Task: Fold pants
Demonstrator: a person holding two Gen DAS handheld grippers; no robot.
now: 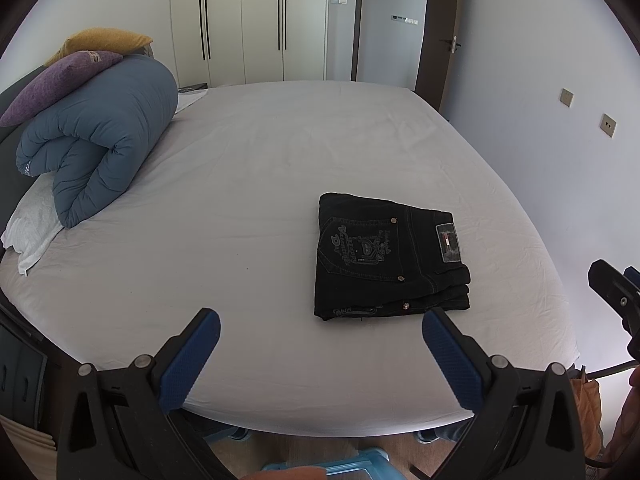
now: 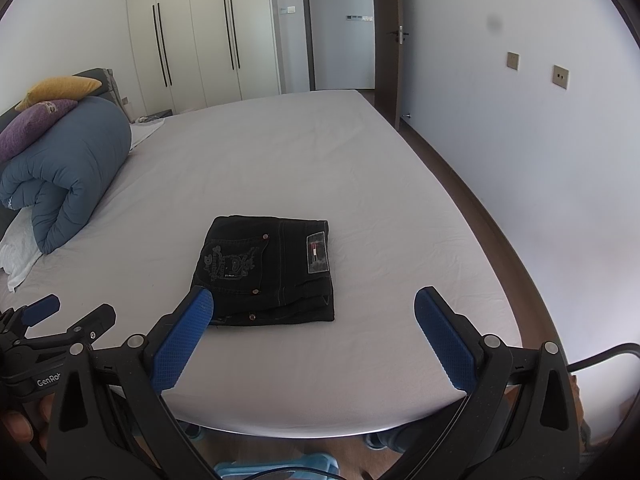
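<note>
A pair of black jeans [image 1: 384,256] lies folded into a compact rectangle on the white bed sheet [image 1: 248,168], back pocket embroidery and waist label facing up. It also shows in the right wrist view [image 2: 268,272]. My left gripper [image 1: 320,324] is open and empty, held above the bed's near edge, short of the jeans. My right gripper [image 2: 314,304] is open and empty, just in front of the jeans. The right gripper shows at the far right of the left wrist view [image 1: 616,292]; the left gripper shows at the left of the right wrist view [image 2: 68,312].
A rolled blue duvet [image 1: 96,148] with a purple pillow [image 1: 60,80] and a yellow pillow [image 1: 104,40] lies at the bed's left. A white towel [image 1: 32,224] lies under it. Wardrobes [image 1: 244,20] and an open door [image 1: 436,28] stand beyond. A wall [image 2: 540,140] runs along the right.
</note>
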